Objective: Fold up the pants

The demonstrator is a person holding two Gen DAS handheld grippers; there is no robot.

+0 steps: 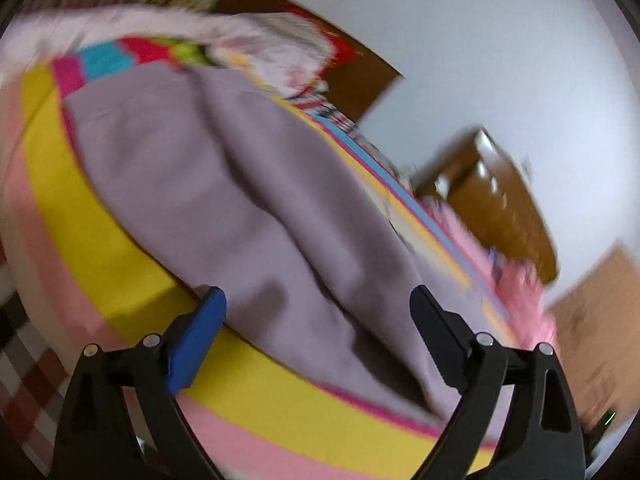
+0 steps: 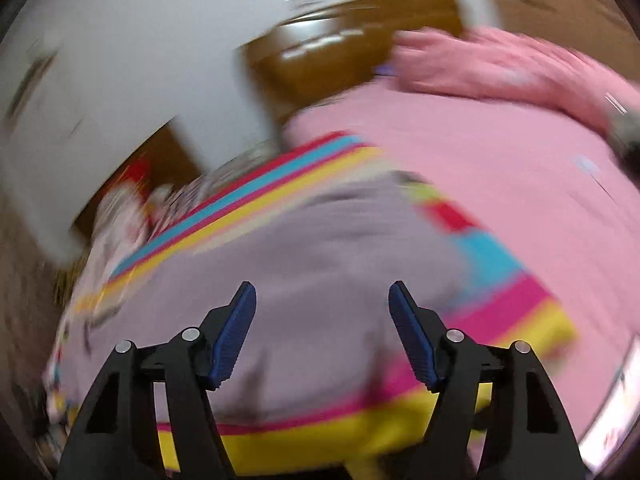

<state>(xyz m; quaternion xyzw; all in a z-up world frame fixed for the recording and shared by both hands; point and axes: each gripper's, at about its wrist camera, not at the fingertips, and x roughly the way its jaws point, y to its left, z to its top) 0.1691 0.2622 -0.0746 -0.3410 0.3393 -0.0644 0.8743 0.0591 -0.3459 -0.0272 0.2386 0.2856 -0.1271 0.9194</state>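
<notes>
Pale mauve pants (image 1: 224, 184) lie spread on a striped, many-coloured bedspread (image 1: 60, 184), with soft creases running along the legs. My left gripper (image 1: 318, 294) hovers over their near edge, its jaws wide apart and nothing pinched between them. In the right wrist view the same pants (image 2: 320, 248) fill the middle, blurred by motion. My right gripper (image 2: 322, 292) stands open above the cloth, blue pads (image 2: 236, 332) facing each other with no fabric between them.
The bed carries a pink blanket (image 2: 460, 160) and a fluffy pink heap (image 2: 500, 68) at the far side. A pale fluffy blanket (image 1: 168, 28) lies at the head. A brown wooden cabinet (image 1: 492, 200) and white wall (image 1: 480, 40) stand behind the bed.
</notes>
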